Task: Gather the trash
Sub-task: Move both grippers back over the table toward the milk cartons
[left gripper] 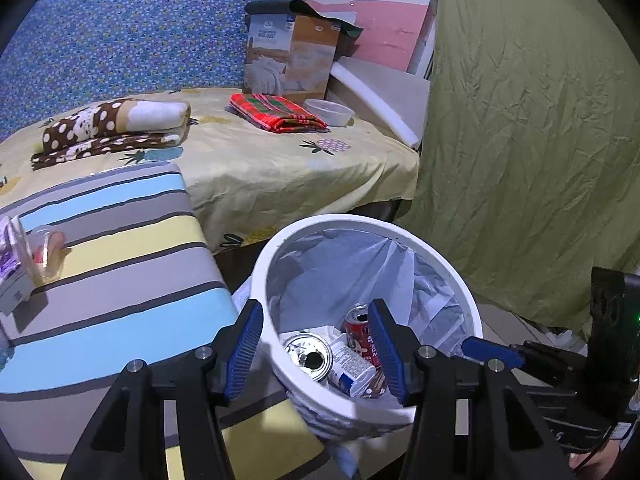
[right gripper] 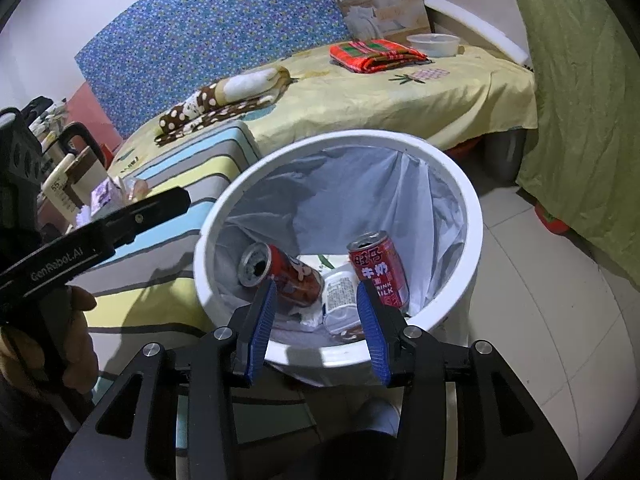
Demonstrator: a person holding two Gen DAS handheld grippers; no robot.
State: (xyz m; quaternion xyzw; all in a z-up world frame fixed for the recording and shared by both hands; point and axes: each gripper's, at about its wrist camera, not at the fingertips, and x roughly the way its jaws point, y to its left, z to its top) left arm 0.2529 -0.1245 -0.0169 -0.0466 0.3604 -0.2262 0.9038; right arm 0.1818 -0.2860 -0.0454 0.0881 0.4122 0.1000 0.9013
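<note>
A white trash bin (left gripper: 400,230) (right gripper: 472,200) lined with a white bag stands on the floor by the striped table. Inside lie two red milk cans (right gripper: 378,272) (right gripper: 280,274), a white yogurt bottle (right gripper: 340,298) and crumpled paper; the left wrist view shows a can's silver end (left gripper: 310,356), the upright red can (left gripper: 360,332) and the bottle (left gripper: 352,364). My left gripper (left gripper: 314,346) is open and empty over the bin's near rim. My right gripper (right gripper: 316,320) is open and empty over the bin's near edge. A plastic cup (left gripper: 46,248) lies on the striped table.
The striped table (left gripper: 120,264) is left of the bin, with a small box (left gripper: 12,276) at its left edge. Behind is a bed (left gripper: 248,160) with folded blankets, a red plaid cloth (left gripper: 280,112), a plastic bowl (left gripper: 330,112) and a carton. A green cloth (left gripper: 528,140) hangs at right.
</note>
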